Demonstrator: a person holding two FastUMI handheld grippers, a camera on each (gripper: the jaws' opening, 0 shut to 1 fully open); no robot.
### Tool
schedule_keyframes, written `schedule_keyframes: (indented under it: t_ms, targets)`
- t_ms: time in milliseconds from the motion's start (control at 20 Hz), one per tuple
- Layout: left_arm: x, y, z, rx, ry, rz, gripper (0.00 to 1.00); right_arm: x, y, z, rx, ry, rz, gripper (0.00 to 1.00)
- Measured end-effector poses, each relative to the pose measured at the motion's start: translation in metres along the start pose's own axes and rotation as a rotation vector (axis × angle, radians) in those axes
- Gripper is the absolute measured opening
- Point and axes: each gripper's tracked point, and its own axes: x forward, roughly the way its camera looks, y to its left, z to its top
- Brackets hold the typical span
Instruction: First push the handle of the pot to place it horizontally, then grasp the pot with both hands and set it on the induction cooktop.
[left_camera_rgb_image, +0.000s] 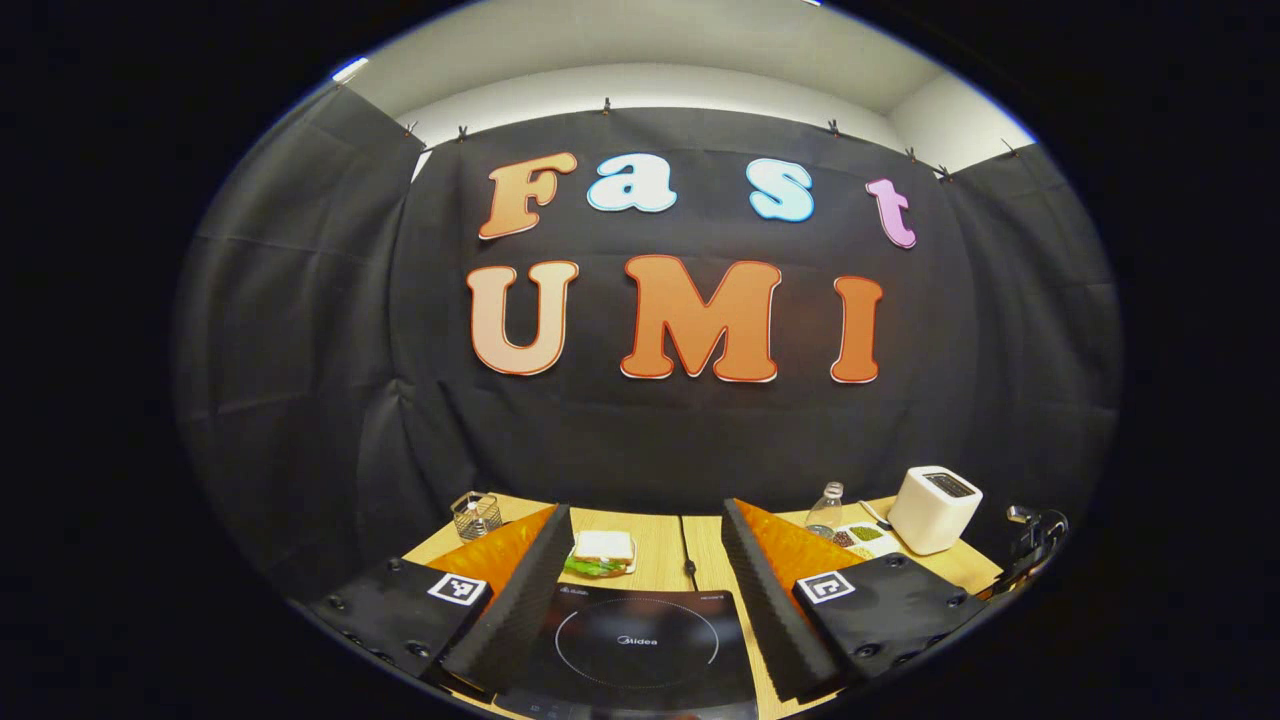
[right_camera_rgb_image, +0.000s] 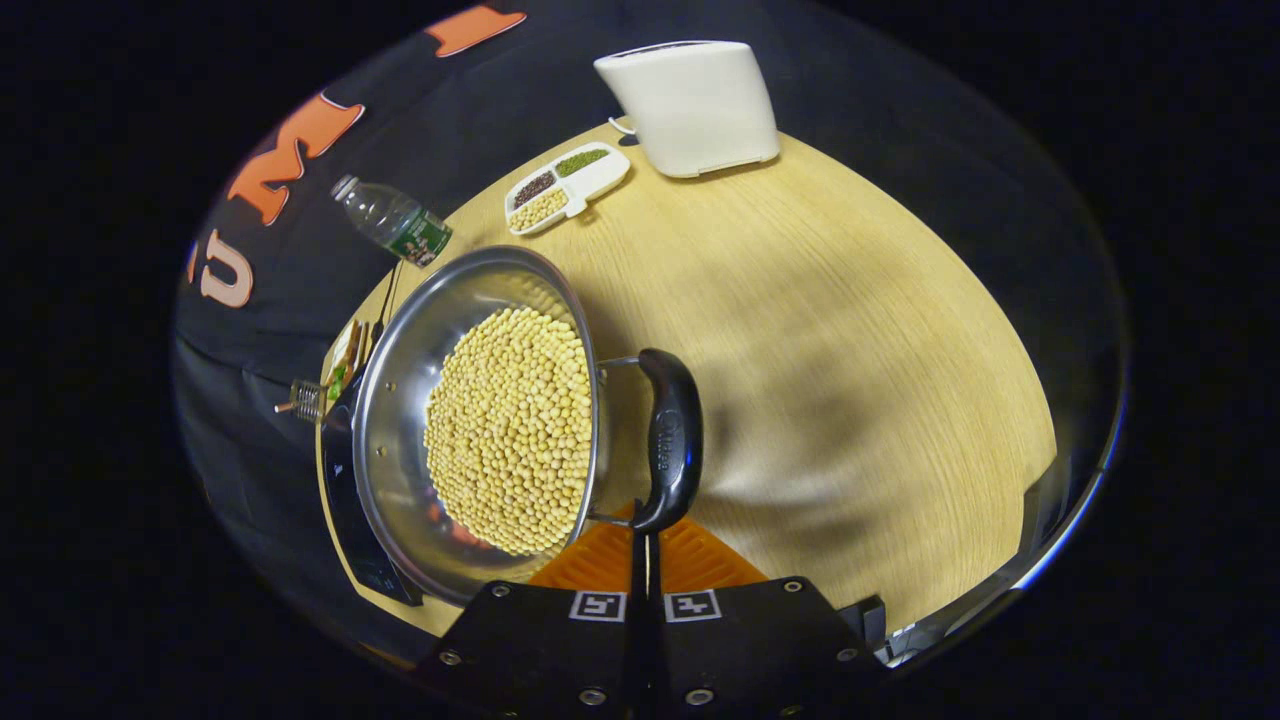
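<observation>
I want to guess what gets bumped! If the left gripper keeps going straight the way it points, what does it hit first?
Probably the sandwich. The left gripper is open over the induction cooktop, and the sandwich lies just beyond. Depth is hard to judge, so it might pass above it.

The pot (right_camera_rgb_image: 400, 420) is shiny silver steel, filled with pale yellow beans (right_camera_rgb_image: 510, 430), and its handle (right_camera_rgb_image: 672, 440) is glossy black. The table (right_camera_rgb_image: 820, 330) is light wood with fine grain; the toaster (right_camera_rgb_image: 695, 100) is cream-white, and the white divided dish (right_camera_rgb_image: 566, 186) holds green, dark and yellowish grains. The induction cooktop (left_camera_rgb_image: 635, 640) is black with a thin white ring, and the sandwich (left_camera_rgb_image: 602, 553) beyond it looks white over green.
</observation>
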Motion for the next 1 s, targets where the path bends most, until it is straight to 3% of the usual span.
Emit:
schedule_keyframes:
  t_ms: [300, 700, 1000]
  targets:
    - [0.005, -0.015, -0.019, 0.034, 0.043, -0.02, 0.97, -0.002, -0.002, 0.026, 0.001, -0.059, -0.045, 0.0]
    - [0.018, -0.07, -0.085, 0.074, 0.201, -0.117, 0.99, 0.007, -0.002, 0.057, -0.012, -0.113, -0.076, 0.0]
    - [0.03, -0.097, -0.133, 0.059, 0.317, -0.172, 0.98, -0.007, -0.003, 0.064, -0.024, -0.144, -0.04, 0.0]
